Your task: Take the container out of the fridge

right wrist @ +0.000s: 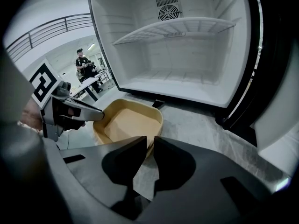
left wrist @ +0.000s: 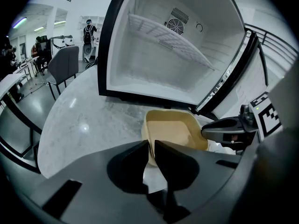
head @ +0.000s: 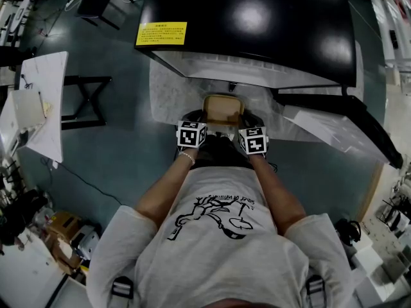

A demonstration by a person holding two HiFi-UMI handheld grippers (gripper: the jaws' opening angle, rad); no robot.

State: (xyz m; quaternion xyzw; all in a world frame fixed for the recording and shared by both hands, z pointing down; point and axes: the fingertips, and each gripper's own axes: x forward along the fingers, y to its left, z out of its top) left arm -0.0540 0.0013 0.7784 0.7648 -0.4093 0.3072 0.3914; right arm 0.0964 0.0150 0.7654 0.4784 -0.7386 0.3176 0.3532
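A tan, shallow, empty container [head: 223, 108] sits just outside the open fridge [head: 250, 24], over a pale marble surface [head: 168, 98]. My left gripper [head: 203, 118] is shut on the container's left rim. In the left gripper view the rim of the container [left wrist: 174, 129] runs between the nearly closed jaws of the left gripper [left wrist: 151, 148]. My right gripper [head: 242, 119] is shut on the opposite rim. In the right gripper view the wall of the container [right wrist: 128, 120] sits between the jaws of the right gripper [right wrist: 150, 146]. Whether the container's base touches the surface is hidden.
The fridge [right wrist: 187, 55] stands empty, with one white shelf [right wrist: 177, 29] inside. Its door [head: 347, 127] is swung open to the right. A white table [head: 42, 101] and a dark frame stand to the left. A grey chair [left wrist: 63, 69] and a distant person [right wrist: 84, 62] are behind.
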